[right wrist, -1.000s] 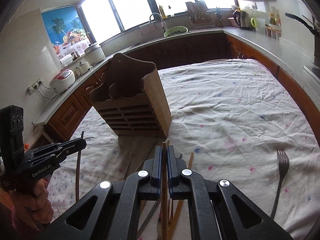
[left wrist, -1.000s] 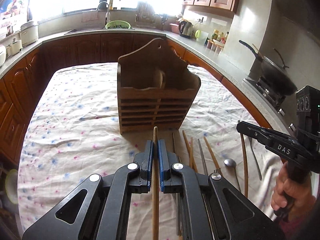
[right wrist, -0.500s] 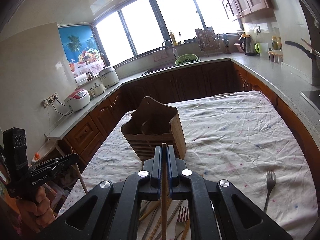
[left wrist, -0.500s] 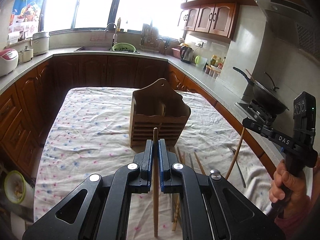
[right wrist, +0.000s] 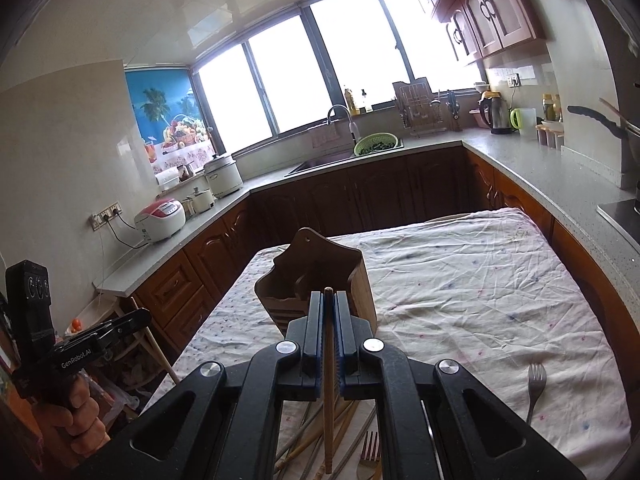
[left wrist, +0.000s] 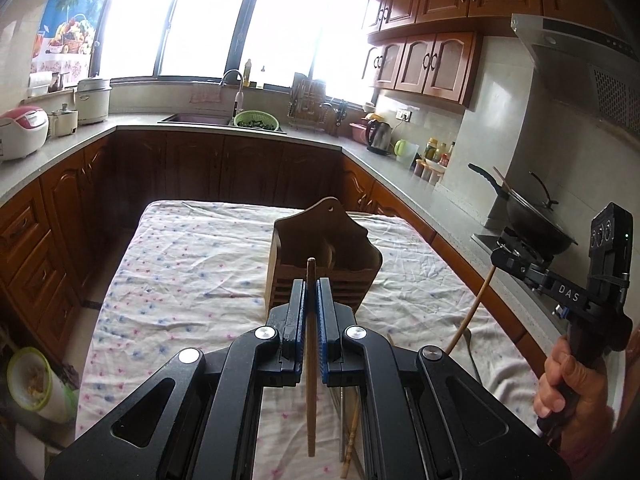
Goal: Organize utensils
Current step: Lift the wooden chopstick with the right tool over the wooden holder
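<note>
While raised above table [left wrist: 192, 264], chopstick [left wrist: 311, 356] clamped in left gripper [left wrist: 311, 292]; second chopstick [right wrist: 329, 380] clamped in right gripper [right wrist: 329, 308]; holder [right wrist: 320, 268] seen ahead.

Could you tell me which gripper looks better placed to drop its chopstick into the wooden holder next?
Probably the left gripper: its wooden chopstick lines up with the slatted wooden utensil holder. The right gripper sits off toward the holder's side.

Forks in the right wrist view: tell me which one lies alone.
The silver fork at far right lies alone on the tablecloth; the copper-toned fork sits in the utensil pile.
</note>
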A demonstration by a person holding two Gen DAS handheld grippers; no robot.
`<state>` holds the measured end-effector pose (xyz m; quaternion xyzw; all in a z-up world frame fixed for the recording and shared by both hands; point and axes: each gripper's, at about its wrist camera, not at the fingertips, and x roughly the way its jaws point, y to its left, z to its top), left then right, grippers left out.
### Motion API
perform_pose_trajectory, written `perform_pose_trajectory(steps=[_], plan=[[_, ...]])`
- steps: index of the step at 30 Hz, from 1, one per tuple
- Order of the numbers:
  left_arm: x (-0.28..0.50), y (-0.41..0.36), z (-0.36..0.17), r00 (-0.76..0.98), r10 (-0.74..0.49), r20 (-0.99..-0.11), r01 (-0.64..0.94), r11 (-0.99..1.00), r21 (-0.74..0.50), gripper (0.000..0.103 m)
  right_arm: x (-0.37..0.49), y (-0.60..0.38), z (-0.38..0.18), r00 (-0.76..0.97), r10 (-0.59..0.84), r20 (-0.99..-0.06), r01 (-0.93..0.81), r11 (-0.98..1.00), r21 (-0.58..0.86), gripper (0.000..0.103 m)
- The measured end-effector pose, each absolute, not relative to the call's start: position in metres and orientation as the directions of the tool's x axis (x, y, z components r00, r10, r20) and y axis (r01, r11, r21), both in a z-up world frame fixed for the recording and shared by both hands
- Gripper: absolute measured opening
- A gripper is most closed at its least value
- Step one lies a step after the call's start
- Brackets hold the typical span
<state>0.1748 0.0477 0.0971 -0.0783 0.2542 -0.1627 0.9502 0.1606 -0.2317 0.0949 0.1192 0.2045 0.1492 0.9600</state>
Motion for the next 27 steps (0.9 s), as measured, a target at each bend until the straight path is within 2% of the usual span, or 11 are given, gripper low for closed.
perform_pose_trajectory(steps=[12,21,27], plan=[[0.218,0.047,0.139,0.892,-0.314,-0.325,0.236,0.937,-0.257,0.004,0.191,-0.240,0.141,0.932,0.304,-0.198,-0.238,0.924,0.300,0.005],[0.277,0.051,0.168,0.950,-0.224,-0.217,0.150,0.939,-0.310,0.004,0.238,-0.244,0.173,0.960,0.272,-0.064,-0.237,0.914,0.330,0.005],[0.319,0.049,0.152,0.960,-0.179,-0.214,0.100,0.936,-0.337,0.004,0.273,-0.234,0.157,0.968,0.241,-0.069,-0.210,0.930,0.302,0.005]])
